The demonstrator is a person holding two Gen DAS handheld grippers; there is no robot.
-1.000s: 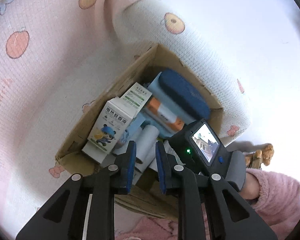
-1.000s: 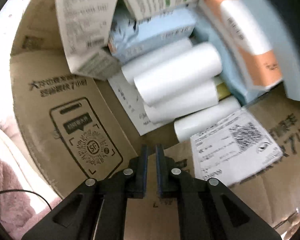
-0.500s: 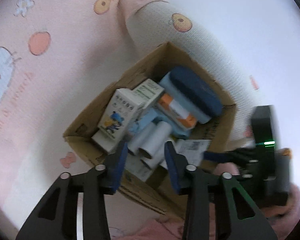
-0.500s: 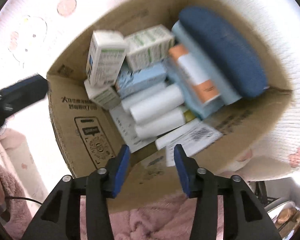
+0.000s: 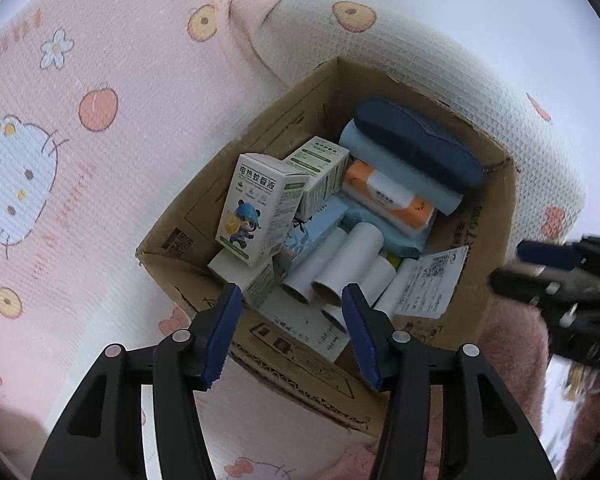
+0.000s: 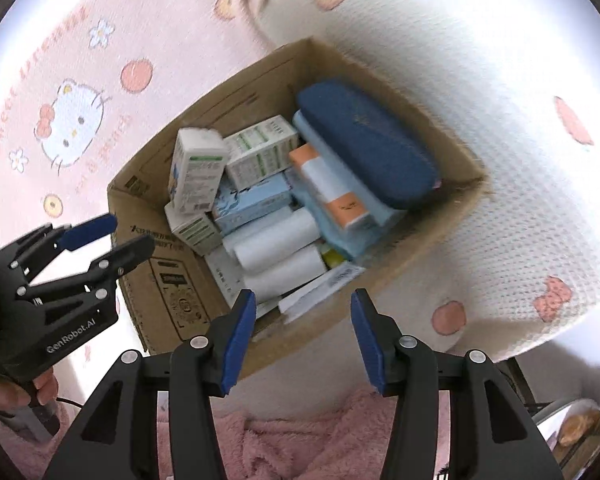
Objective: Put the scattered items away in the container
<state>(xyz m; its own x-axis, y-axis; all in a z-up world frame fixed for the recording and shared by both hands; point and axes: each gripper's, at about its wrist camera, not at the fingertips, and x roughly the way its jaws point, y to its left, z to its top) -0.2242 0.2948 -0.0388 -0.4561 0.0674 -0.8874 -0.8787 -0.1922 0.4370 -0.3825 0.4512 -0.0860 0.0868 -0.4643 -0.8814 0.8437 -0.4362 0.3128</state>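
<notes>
Above the filled box [image 5: 204,216] on the bedding [image 5: 100,60]: left gripper [image 5: 291,334] and right gripper [image 6: 303,336] both spread wide, empty. Rolls [image 5: 348,256], cartons [image 5: 256,208], case [image 5: 416,140] packed inside, seemingly snug.

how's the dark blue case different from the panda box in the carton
The case is plain dark blue with rounded ends; the panda box is white, square-edged and printed with a cartoon and text. The case is long and lies flat on top of the pale blue pack by the far wall; the panda box is shorter and stands tilted at the opposite side. Both sit inside the carton, untouched by either tongs.
</notes>
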